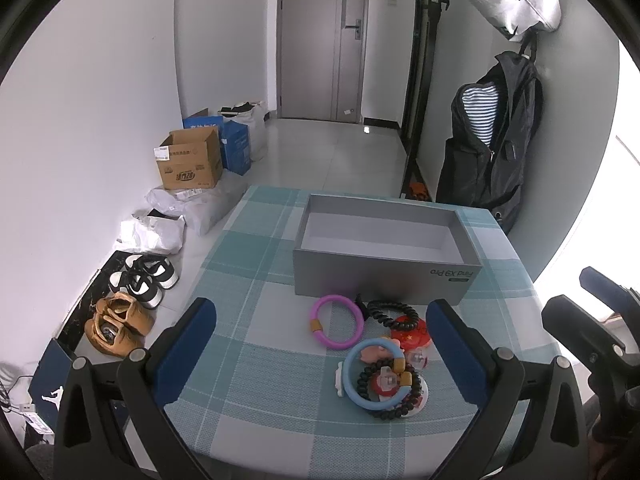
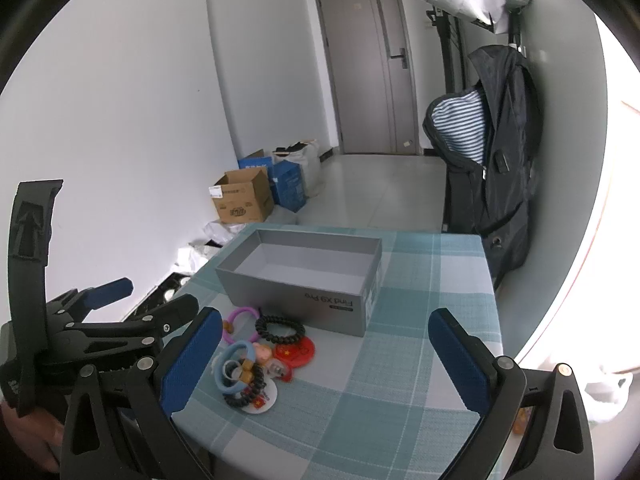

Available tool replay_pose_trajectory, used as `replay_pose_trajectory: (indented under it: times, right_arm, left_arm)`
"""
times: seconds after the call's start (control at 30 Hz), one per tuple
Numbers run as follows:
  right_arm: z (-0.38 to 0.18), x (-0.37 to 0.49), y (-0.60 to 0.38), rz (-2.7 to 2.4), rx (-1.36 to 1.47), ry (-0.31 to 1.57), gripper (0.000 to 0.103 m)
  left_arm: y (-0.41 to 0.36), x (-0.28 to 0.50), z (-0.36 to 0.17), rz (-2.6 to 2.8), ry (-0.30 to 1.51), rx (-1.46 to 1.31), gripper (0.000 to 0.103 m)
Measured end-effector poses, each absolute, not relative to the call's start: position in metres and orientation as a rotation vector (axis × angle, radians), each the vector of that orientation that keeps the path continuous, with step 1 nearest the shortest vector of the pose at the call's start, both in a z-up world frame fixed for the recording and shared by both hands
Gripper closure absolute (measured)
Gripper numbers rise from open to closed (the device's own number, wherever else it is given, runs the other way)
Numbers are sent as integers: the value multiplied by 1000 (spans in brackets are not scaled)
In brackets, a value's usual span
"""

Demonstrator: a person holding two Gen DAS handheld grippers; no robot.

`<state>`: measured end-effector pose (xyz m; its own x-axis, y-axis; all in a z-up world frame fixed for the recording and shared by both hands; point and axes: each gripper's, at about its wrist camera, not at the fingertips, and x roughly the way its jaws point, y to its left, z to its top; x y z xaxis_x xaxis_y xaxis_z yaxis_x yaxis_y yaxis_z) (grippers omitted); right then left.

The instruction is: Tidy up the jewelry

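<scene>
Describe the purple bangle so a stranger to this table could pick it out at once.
Start at the open grey box on the checked tablecloth; a heap of jewelry lies just in front of it. The purple bangle is the smooth ring at the heap's left edge, lying flat nearest the box. It is the only purple piece, with one tan bead, unlike the blue bangle and the black beaded bracelets.

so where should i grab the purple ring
Take the purple ring from above on its left arc, one finger inside the loop and one outside. It lies flat, and that side is bare cloth; its right edge sits close to the black coil.
</scene>
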<state>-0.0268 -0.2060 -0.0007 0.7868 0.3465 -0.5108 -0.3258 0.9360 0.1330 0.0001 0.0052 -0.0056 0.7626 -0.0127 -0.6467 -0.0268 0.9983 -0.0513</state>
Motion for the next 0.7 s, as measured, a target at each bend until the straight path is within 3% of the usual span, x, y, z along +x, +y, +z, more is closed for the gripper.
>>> replay_pose_trajectory:
  times: [0.7]
  right_arm:
    - [-2,-27,-206,370,44,563,0]
  left_arm:
    - [2,-2,-6,1,708,-47,1]
